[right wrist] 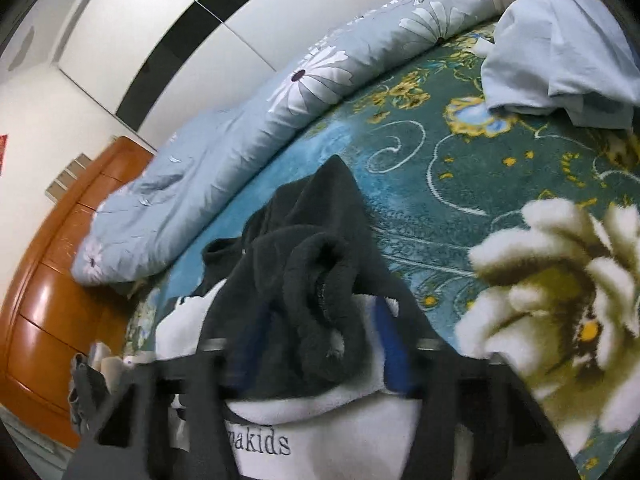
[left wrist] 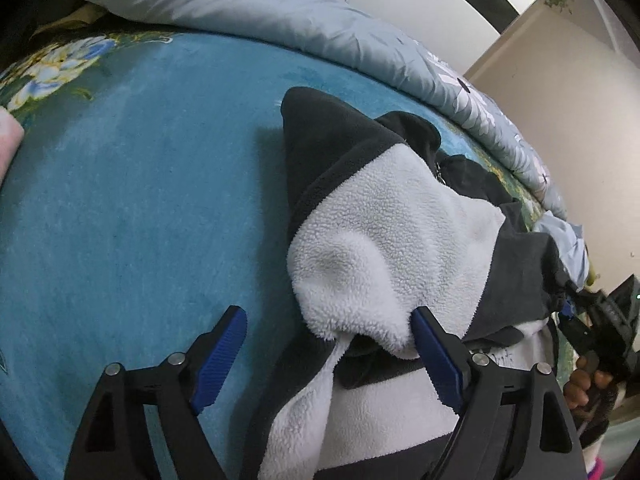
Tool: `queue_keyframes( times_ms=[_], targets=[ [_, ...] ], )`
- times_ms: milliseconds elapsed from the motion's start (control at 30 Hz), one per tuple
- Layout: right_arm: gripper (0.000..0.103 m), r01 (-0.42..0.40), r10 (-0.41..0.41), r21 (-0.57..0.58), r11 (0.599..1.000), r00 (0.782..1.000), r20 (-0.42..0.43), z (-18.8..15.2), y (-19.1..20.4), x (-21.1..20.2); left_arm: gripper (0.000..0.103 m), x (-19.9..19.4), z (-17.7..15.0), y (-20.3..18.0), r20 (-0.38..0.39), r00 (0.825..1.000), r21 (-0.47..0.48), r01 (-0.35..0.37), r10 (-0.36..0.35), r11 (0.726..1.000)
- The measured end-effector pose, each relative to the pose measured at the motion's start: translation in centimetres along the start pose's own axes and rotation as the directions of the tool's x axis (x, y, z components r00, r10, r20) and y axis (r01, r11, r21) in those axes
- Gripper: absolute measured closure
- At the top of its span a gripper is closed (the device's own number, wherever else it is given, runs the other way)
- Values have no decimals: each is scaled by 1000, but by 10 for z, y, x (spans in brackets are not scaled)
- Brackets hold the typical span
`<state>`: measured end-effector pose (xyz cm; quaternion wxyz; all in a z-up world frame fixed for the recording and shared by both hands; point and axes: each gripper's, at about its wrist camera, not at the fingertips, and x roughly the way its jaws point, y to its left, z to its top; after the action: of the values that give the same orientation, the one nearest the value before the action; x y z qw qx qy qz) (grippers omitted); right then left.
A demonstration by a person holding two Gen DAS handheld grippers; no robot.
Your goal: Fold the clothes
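- Fleece (left wrist: 384,232), dark grey and white, lies bunched on the bed (left wrist: 140,200), near the rolled quilt (left wrist: 280,12).
- Left gripper (left wrist: 332,360): jaws wide, holding nothing; right pad touches a white fold, left pad over bare blanket.
- Right gripper (right wrist: 320,344): jaws narrow, clamped on a dark cuff (right wrist: 320,292) of the sleeve; this view is blurred.
- Step, by my reading: folding a sleeve in over the body.
- Next move likely calls for laying the cuff flat, then the left jaws closing on the white fold.
- A blue garment (right wrist: 560,52) lies well apart.
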<state>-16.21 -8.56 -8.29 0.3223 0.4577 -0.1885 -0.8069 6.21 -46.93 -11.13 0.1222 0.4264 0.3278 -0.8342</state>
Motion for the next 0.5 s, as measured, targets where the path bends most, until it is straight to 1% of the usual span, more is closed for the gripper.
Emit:
queue_keyframes(
  times_ms=[33, 67, 167, 333, 400, 500],
  targets=[
    [79, 17, -17, -8, 1000, 1000, 0, -2, -1, 0, 17, 0, 0, 0, 0, 1000, 1, 1, -1, 1000],
    [81, 35, -35, -9, 999, 999, -4, -3, -4, 0, 16, 1, 0, -1, -1, 1000, 2, 1, -1, 1000],
    [83, 43, -42, 21, 999, 999, -32, -5, -16, 5, 15, 4, -2, -2, 3, 1000, 2, 3, -3, 1000],
    [82, 58, -58, -9, 998, 997, -46, -9, -11, -1, 15, 5, -1, -8, 4, 1000, 2, -5, 5, 1000],
    [80, 61, -62, -20, 998, 997, -52, -10, -8, -6, 15, 0, -2, -11, 11, 1000, 7, -4, 4, 1000],
    [76, 57, -59, -39, 998, 997, -56, -16, -4, -18, 16, -12, -5, -13, 12, 1000, 27, 20, -20, 999]
  ],
)
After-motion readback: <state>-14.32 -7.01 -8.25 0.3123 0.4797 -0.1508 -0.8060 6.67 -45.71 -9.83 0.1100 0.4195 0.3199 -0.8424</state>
